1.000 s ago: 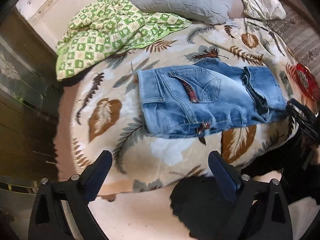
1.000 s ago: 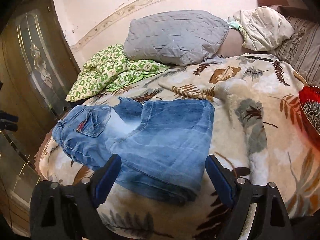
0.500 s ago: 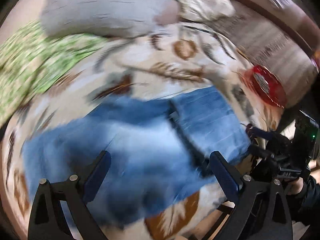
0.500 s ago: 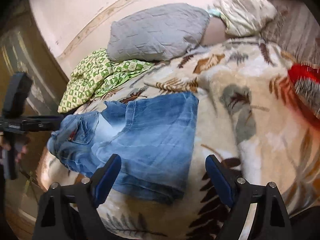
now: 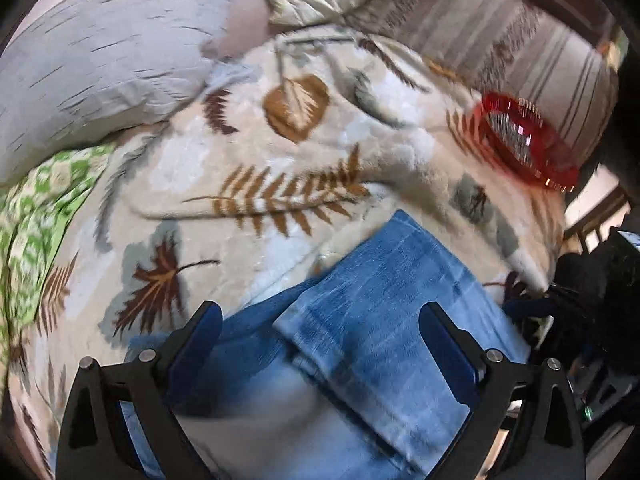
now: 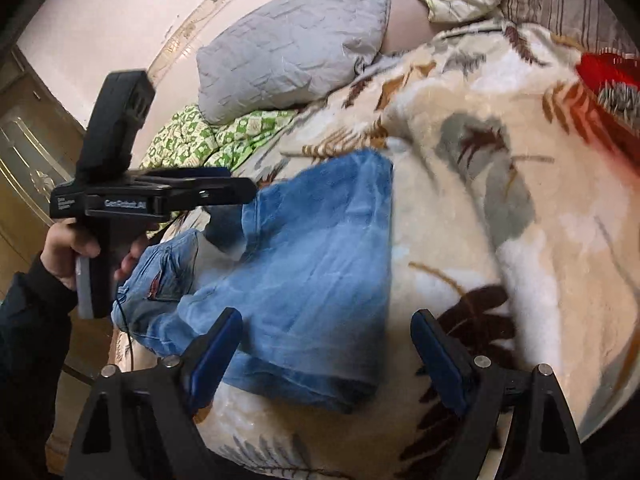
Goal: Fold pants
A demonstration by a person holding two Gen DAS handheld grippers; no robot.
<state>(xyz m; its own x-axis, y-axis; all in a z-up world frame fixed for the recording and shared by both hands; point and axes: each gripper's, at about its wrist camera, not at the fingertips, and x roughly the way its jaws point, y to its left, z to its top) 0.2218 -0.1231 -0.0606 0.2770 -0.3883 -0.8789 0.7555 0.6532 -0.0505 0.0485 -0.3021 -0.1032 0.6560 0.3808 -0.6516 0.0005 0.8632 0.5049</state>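
Observation:
Light-blue jeans (image 6: 320, 260) lie folded on the leaf-patterned blanket (image 6: 500, 200), waist and pocket to the left, legs doubled over on the right. My right gripper (image 6: 326, 344) hovers open over the near edge of the folded legs, with nothing between its fingers. A hand (image 6: 68, 248) holds my left gripper (image 6: 236, 192) just above the waist end. In the left wrist view the left gripper (image 5: 320, 340) is open above the jeans (image 5: 380, 300), whose folded leg edge runs between its fingers. The right gripper (image 5: 528, 308) shows at the far right edge.
A grey pillow (image 6: 296, 48) and a green checked quilt (image 6: 192, 140) lie at the back left of the bed. A red bowl (image 5: 524, 140) sits on the blanket to the right, near a striped cushion (image 5: 520, 52). A wooden door (image 6: 28, 152) stands left of the bed.
My left gripper has swung in from the bed's side to a spot low over the jeans and now appears in the right wrist view. The right gripper rolled slightly; both stay open.

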